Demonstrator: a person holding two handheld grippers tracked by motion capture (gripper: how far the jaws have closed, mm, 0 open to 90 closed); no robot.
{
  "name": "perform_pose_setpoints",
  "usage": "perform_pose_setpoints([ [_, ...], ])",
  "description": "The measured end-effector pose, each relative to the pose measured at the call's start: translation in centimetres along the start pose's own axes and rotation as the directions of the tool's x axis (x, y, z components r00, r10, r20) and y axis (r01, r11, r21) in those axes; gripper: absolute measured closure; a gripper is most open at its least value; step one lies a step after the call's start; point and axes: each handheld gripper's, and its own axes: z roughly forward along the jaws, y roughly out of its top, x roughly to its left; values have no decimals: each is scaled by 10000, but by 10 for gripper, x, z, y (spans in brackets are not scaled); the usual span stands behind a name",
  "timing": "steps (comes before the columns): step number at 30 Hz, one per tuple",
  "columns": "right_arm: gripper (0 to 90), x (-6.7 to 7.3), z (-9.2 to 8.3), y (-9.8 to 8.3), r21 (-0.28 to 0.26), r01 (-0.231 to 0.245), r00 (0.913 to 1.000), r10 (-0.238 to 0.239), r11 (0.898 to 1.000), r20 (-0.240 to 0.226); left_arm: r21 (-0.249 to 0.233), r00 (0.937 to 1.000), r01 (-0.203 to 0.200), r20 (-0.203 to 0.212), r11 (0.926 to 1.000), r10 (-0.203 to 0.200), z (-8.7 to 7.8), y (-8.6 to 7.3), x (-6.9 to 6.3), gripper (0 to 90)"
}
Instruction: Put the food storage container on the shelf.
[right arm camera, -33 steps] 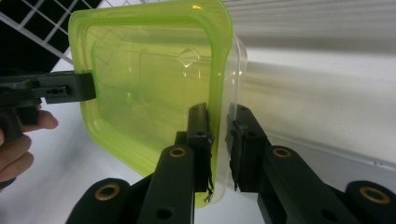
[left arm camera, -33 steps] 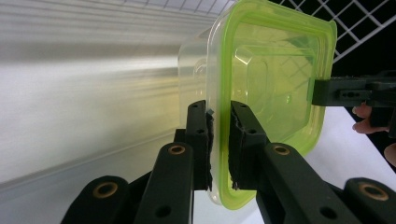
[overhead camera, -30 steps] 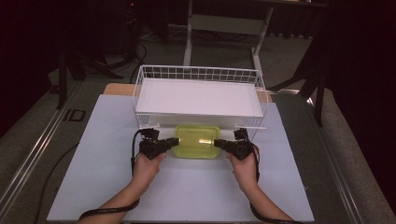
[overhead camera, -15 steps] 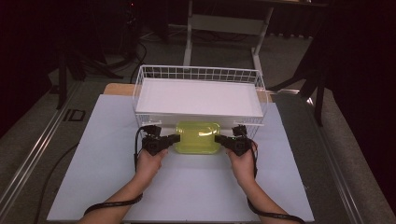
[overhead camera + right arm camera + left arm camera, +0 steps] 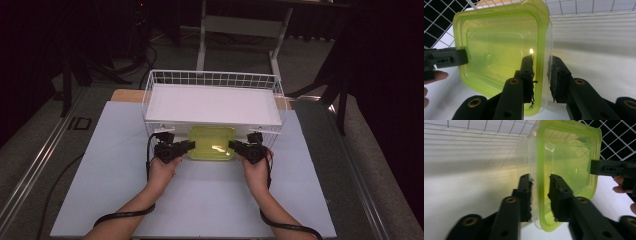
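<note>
Table [image 5: 320, 200] w/ white sheet top, wooden edge showing at far side. Directly on it: white wire basket [image 5: 212, 80] at far-centre, standing on legs, flat white panel inside. Yellow-green container [image 5: 211, 142] sits on the sheet, partly under basket's near edge.

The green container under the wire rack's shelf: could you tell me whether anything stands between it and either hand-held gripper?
Nothing visible does. Each hand-held gripper, left and right, straddles a side rim of the green container, jaws just opening.
</note>
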Motion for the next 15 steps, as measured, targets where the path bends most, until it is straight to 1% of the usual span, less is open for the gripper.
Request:
perform_pose_setpoints([
  [1, 726, 1, 1, 0, -27, -55, 9999, 55, 10000, 101, -39, 10000, 34, -16, 10000, -34, 0, 0, 0, 684],
  [2, 726, 1, 1, 0, -27, -55, 9999, 55, 10000, 101, -66, 10000, 60, -17, 10000, -60, 1, 0, 0, 684],
  [4, 719, 1, 2, 1, 78, -306, 9995, 305, 9995, 98, -102, 10000, 87, -39, 9999, -87, 2, 1, 0, 669],
  [5, 716, 2, 2, 1, 167, -352, 9994, 351, 9992, 20, -122, 9999, 143, -24, 9998, -143, 3, 1, 1, 649],
  [6, 716, 2, 2, 1, 167, -352, 9994, 351, 9992, 20, -2, 10000, 39, -63, 10000, -39, 4, 2, 2, 649],
  [7, 704, 2, 3, 1, 119, -242, 9994, 239, 9996, 239, 122, 9999, -76, -98, 9999, 77, 6, 2, 2, 568],
  [8, 693, 2, 5, 0, 171, -227, 9994, 222, 9996, 279, 352, 9995, -189, -227, 9992, 197, 9, 3, 1, 518],
  [9, 687, 1, 6, -1, 105, -113, 9994, 109, 9999, 321, 352, 9995, -189, -227, 9992, 197, 9, 3, 1, 501],
  [10, 671, -1, 8, -2, -29, 73, 9992, -72, 10000, 390, 360, 9991, -264, -308, 9990, 275, 11, 2, 1, 501],
  [11, 671, -1, 8, -2, -29, 73, 9992, -72, 10000, 390, 324, 9993, -154, -344, 9994, 165, 12, 2, 1, 501],
  [12, 671, -1, 9, -3, 100, -363, 9990, 360, 9993, 280, 333, 9996, 0, -285, 9994, 9, 13, 1, 2, 501],
  [13, 669, -3, 10, -3, 20, -370, 9991, 370, 9993, 190, 300, 9996, -104, -266, 9995, 112, 14, 0, 3, 502],
  [15, 653, -1, 10, -3, 97, -403, 9988, 400, 9991, 275, 300, 9996, -64, -267, 9995, 72, 14, 0, 2, 490],
])
